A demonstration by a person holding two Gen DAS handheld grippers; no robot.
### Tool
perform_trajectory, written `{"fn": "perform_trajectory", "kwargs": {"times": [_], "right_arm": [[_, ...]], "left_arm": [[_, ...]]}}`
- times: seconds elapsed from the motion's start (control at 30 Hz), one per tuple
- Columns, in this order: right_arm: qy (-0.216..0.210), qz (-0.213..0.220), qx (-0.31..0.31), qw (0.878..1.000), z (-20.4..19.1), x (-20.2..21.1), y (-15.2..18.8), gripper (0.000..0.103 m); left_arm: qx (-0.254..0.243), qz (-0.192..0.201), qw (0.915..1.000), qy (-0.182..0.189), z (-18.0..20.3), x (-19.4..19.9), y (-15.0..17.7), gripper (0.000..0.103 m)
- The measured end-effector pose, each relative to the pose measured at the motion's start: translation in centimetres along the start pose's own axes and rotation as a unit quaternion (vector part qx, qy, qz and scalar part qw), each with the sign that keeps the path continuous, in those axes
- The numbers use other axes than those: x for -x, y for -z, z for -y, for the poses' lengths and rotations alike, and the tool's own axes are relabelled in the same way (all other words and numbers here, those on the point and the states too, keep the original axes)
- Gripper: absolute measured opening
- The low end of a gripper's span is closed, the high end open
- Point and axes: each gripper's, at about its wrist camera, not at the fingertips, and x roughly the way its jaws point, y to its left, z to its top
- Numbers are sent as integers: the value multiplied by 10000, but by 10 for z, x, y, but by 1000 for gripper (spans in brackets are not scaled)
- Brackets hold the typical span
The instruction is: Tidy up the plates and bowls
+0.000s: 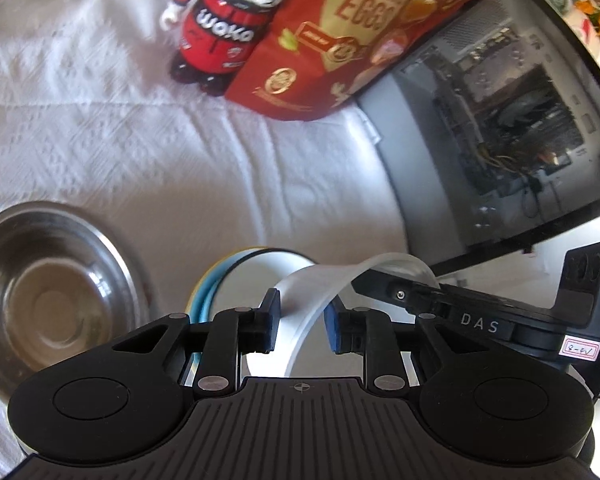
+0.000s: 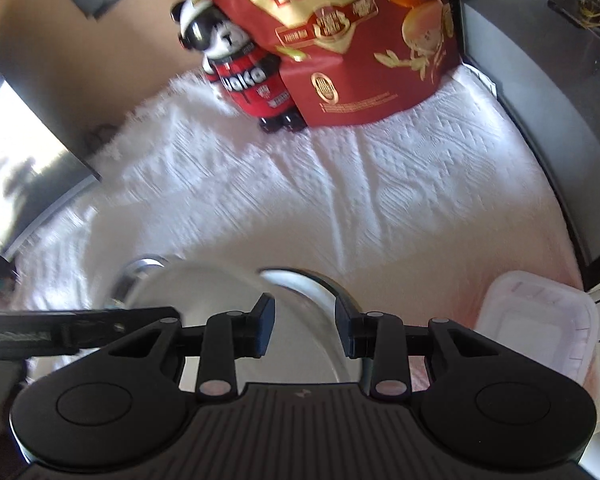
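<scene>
Between left hand-held gripper (image 1: 303,322) pads sits a white plate (image 1: 300,304) rim; jaws partly open, contact hard to judge. Stacked bowls (image 1: 210,292) beyond are mostly hidden. Steel bowl (image 1: 48,296) lies left on white cloth (image 1: 140,140), cut off by frame. Right hand-held gripper (image 2: 305,328) is clamped on a blurred steel plate (image 2: 228,292), its near part hidden behind gripper body

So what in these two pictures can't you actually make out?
- Left wrist view: the stacked plates are mostly hidden behind the left hand-held gripper, so their count is unclear.
- Left wrist view: the steel bowl is cut off by the left edge.
- Right wrist view: the steel dish is blurred and partly hidden behind the right hand-held gripper.
</scene>
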Motion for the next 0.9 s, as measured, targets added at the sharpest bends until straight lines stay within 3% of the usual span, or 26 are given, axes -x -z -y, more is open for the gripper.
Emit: {"fn": "perform_trajectory", "kwargs": {"times": [0.17,0.3,0.4,0.53,0.77,0.9], "right_arm": [[71,166,14,9998,-3,14,-1,33],[169,161,165,9996,-5,1,-1,33],[804,115,446,9957,-12,-19,0,35],[741,177,733,9944,-17,-15,9,35],[842,-32,539,9950,-2,-22,14,36],[942,-83,530,9941,4,-27,18,43]], "left_arm": [[-44,-65,9999,103,2,-2,-3,25],[-162,-19,9995,-289,-11,-23,-8,24],[-44,-85,9983,-579,-24,-33,-10,23],[-118,-13,9982,-595,-25,-27,-5,23],[-276,-3,9959,-861,-19,-28,3,23],[-201,-31,9956,-910,-22,-30,4,23]]}}
